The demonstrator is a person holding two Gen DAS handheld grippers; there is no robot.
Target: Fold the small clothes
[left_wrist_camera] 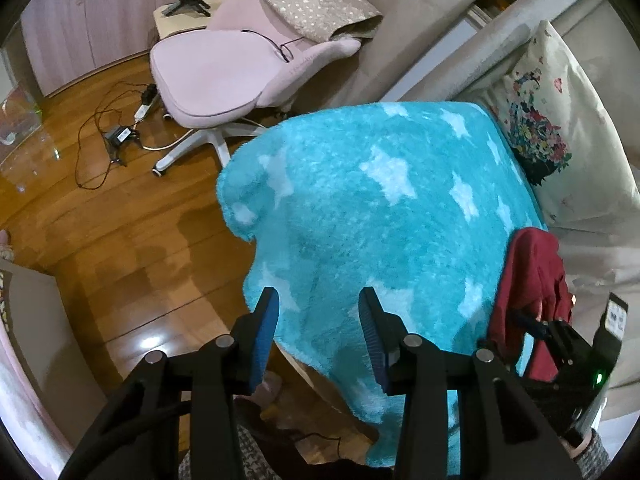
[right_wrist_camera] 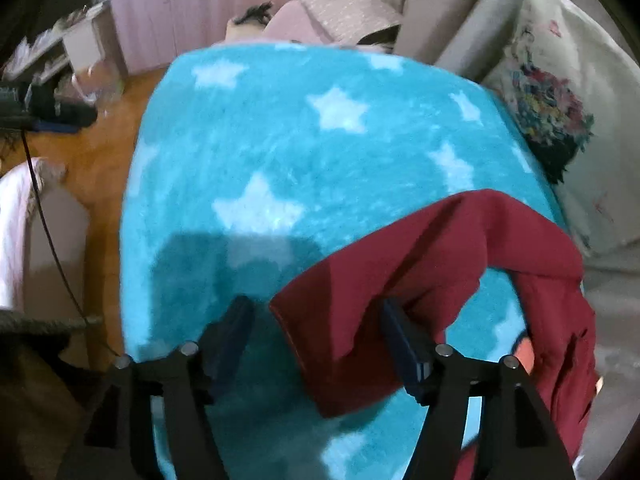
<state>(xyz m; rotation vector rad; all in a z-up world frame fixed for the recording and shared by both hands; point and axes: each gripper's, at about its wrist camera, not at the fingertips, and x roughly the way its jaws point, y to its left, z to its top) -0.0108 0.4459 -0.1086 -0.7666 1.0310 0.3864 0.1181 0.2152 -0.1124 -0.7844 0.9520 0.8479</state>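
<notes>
A small dark red garment (right_wrist_camera: 460, 256) lies bunched on the right side of a turquoise fluffy blanket with white stars (right_wrist_camera: 320, 152); it also shows in the left wrist view (left_wrist_camera: 528, 280). My right gripper (right_wrist_camera: 316, 312) is open, jaws wide, and a red sleeve end drapes over its right finger (right_wrist_camera: 404, 344). My left gripper (left_wrist_camera: 318, 300) is open and empty above the blanket's (left_wrist_camera: 380, 208) near left edge. The right gripper's body (left_wrist_camera: 572, 344) shows at the red garment in the left wrist view.
A pink office chair (left_wrist_camera: 224, 72) with a dotted beige cloth (left_wrist_camera: 312, 0) stands on the wooden floor (left_wrist_camera: 120, 232) beyond the blanket. Cables and a power adapter (left_wrist_camera: 120, 136) lie on the floor. A floral cushion (left_wrist_camera: 560, 120) leans on the beige sofa to the right.
</notes>
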